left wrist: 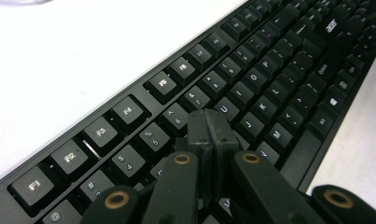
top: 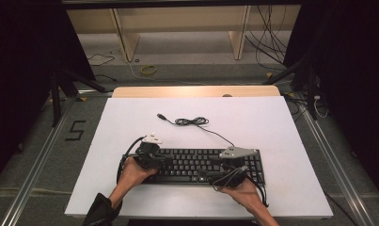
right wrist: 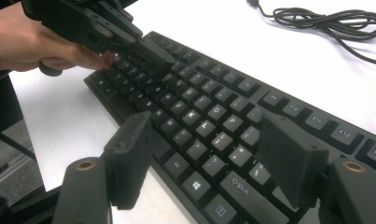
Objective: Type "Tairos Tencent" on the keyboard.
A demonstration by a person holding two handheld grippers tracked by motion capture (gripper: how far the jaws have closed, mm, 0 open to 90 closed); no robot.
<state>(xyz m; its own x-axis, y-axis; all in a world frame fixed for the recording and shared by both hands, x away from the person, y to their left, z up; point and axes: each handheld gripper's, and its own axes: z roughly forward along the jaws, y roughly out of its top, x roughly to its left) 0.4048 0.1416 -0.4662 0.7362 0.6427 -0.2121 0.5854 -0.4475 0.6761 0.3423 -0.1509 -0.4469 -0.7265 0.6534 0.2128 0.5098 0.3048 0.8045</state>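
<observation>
Holding a tool in each hand, a person leans over a black keyboard (top: 196, 165) that lies flat near the front edge of a white table (top: 130, 117). The left gripper (left wrist: 207, 126) has its two jaws pressed tight together with nothing between them, and the tip sits over the keys near the letter U. The right gripper (right wrist: 209, 154) has its jaws wide apart, hanging above the keys at the other end and holding nothing.

The keyboard looks long, flat, hard and fairly light. It will probably not bend, but its smooth plastic could slip. The keys sink when pushed, so pinching them looks like a poor idea. The thin side edges look like the best places to take hold, one tool at each end.

Farther back, its black cable (top: 192, 121) lies loosely coiled on the table.
</observation>
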